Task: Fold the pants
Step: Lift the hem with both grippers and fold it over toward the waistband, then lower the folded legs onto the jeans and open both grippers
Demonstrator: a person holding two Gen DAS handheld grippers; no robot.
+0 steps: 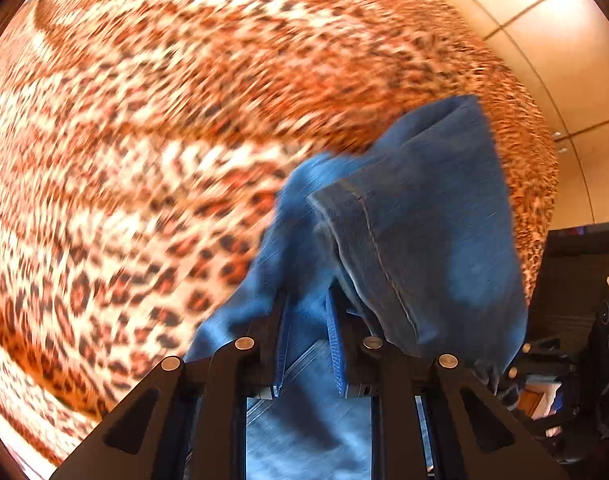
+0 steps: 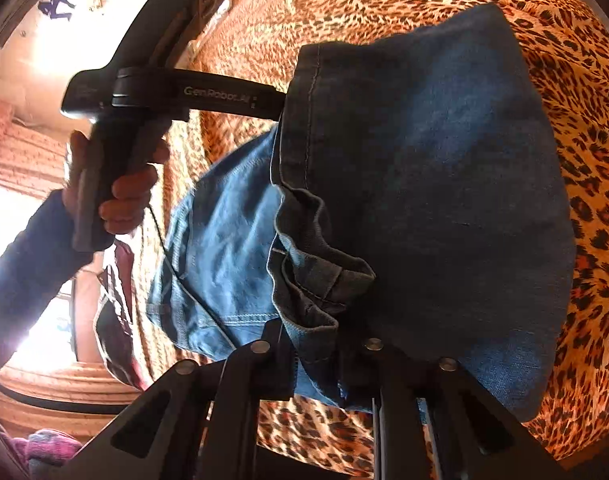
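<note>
Blue denim pants (image 1: 420,216) hang lifted above a leopard-print bed cover (image 1: 144,120). My left gripper (image 1: 308,320) is shut on a fold of the denim near a stitched hem. In the right wrist view the pants (image 2: 444,184) hang in front of me, darker side out, with a lighter layer behind at the left. My right gripper (image 2: 316,344) is shut on the bunched hem edge. The left gripper's black body (image 2: 164,92) shows at upper left, held by a hand, its fingers hidden behind the denim.
The leopard-print cover (image 2: 584,200) fills most of both views. Beige tiled floor (image 1: 544,20) lies at the upper right of the left view. Dark equipment (image 1: 584,320) stands at that view's right edge. Bright window light and clothes (image 2: 116,312) show at the right view's left.
</note>
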